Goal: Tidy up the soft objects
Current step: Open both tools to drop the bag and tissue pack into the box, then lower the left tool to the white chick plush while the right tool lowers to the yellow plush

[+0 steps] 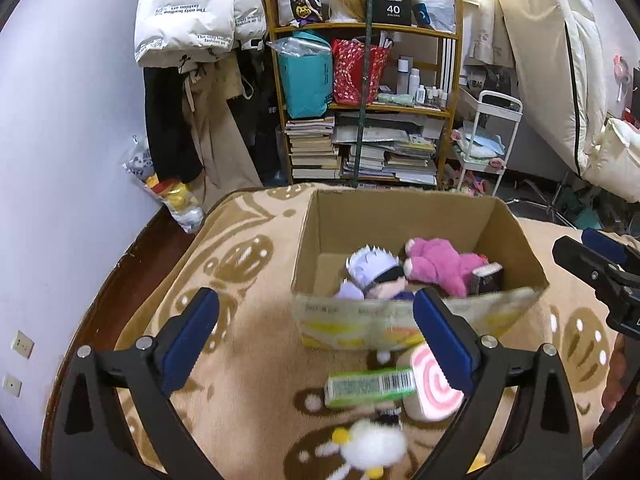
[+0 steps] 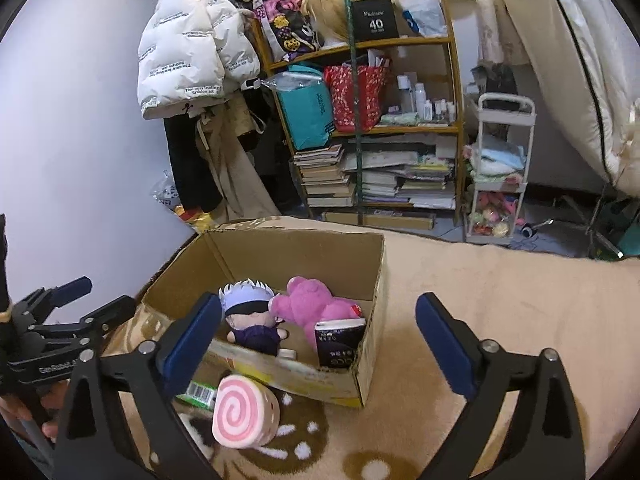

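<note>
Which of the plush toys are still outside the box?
Two: the pink swirl roll and the white fluffy toy, both on the blanket before the box. The white-haired doll and pink bear lie inside.

Both wrist cameras look forward and down from close above, sharing the cardboard box [image 1: 416, 216] [image 2: 280, 252] and bookshelf [image 1: 368, 32] [image 2: 400, 44].

A white-haired, blindfolded plush doll [image 2: 250, 314] and a pink plush bear [image 2: 310, 306] lie side by side inside the open cardboard box [image 2: 280, 254]. A pink swirl-roll cushion [image 2: 244, 416] and a fluffy white plush [image 1: 370, 446] lie on the blanket just outside it.
</note>
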Available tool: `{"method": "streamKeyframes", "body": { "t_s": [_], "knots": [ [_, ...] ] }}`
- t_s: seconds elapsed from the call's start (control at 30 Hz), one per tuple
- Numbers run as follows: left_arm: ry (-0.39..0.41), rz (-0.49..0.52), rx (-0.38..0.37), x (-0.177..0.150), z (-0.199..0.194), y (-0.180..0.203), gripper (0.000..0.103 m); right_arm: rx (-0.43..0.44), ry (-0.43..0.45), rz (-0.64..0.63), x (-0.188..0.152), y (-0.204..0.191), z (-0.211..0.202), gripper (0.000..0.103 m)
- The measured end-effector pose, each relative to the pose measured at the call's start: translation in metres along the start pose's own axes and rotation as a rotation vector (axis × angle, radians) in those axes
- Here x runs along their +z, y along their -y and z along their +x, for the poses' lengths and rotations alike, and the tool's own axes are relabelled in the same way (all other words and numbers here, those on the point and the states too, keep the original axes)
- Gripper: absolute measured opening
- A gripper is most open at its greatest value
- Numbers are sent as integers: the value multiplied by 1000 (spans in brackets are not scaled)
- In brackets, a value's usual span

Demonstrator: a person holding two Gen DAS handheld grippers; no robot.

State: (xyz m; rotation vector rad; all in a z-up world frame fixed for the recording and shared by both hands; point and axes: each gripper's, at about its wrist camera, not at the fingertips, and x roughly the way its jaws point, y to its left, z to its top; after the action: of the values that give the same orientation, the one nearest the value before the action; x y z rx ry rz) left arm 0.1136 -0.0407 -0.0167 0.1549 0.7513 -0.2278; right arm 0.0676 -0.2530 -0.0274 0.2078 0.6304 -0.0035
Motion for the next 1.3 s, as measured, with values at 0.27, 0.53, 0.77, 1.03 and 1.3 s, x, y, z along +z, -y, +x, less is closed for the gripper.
{"method": "streamKeyframes", "body": {
  "t_s": [0.27,0.53,0.77,1.03,1.3],
  "knots": [
    [-48,-43,-44,-22,-30,-12,97,-35,-54,-39,-16,-15,-25,102],
    [-86,11,-18,-37,-50,-4,97,-43,-125,-7,-38,-24,-49,102],
    [-161,74,-15,-50,-49,7,97,-83,-236,23,-59,-29,-56,102],
    [-275,83,-25,-57,-28,10,97,-120,-330,24,-74,-29,-48,102],
    [-373,69,-12,-65,3,11,97,-103,-417,3,-86,-36,-30,102]
  ]
}}
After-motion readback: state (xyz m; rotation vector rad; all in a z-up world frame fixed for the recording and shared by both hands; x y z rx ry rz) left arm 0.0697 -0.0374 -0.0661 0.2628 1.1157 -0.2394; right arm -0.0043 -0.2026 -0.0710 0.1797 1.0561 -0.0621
